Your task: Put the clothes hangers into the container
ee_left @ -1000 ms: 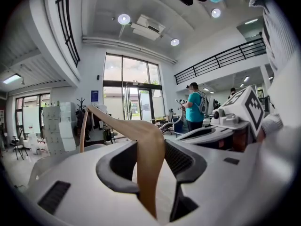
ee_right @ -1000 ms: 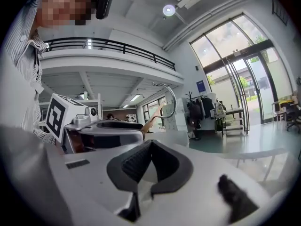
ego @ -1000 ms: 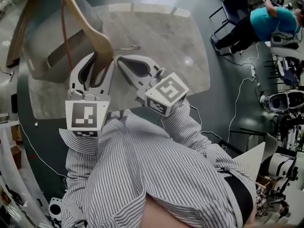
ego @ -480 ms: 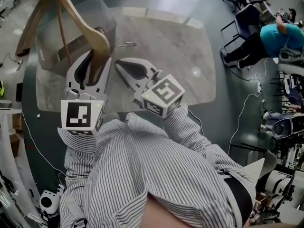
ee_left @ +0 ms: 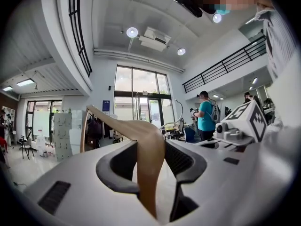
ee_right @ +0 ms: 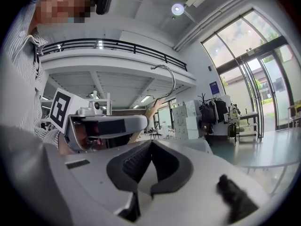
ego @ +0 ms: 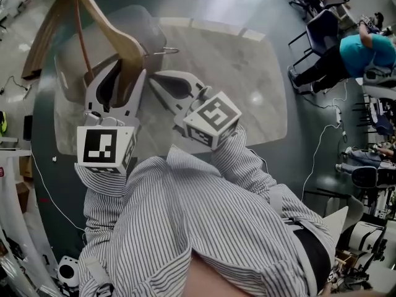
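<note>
My left gripper [ego: 127, 73] clamps the pale curved wooden hanger [ego: 108, 30]; right gripper [ee_right: 150, 145] closed, empty. Contents of the translucent grey container [ego: 147, 26]? Can't tell.

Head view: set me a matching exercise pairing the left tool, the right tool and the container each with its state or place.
Things:
1 left tool
2 right tool
3 container

States or places:
A jaws together, nothing between them
B at the table's left end
C clamped on the wooden hanger

Pairs: 1-C, 2-A, 3-B
</note>
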Available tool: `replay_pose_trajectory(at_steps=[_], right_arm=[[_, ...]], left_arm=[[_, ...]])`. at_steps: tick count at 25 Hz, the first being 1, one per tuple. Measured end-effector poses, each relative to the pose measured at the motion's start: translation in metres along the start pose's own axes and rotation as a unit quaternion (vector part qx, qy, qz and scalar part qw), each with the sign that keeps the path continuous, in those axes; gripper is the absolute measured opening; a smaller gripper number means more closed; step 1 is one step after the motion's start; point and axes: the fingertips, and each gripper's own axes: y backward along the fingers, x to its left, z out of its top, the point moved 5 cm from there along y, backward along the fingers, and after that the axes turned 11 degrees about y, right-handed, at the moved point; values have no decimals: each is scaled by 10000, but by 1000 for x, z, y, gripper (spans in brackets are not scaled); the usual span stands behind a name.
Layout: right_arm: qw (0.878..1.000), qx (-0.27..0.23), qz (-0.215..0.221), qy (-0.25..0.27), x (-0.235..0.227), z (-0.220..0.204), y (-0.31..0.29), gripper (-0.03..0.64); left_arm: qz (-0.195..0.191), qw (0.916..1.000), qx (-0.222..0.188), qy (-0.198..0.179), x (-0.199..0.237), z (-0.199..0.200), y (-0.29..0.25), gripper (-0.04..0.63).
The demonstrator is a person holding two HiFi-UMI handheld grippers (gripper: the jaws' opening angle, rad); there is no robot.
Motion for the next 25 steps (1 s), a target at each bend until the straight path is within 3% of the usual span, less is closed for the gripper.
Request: replay_pose_trajectory(at_steps=[18,25], right_arm=[[9991,-209,-150,333,-23,40,-111,14],[9989,-136,-307,338,-37,40,-135,14]], left_arm=[[-587,9952,-739,-251,102,76,-35,189],[-776,9933,-855,-72,132,82,-54,189]])
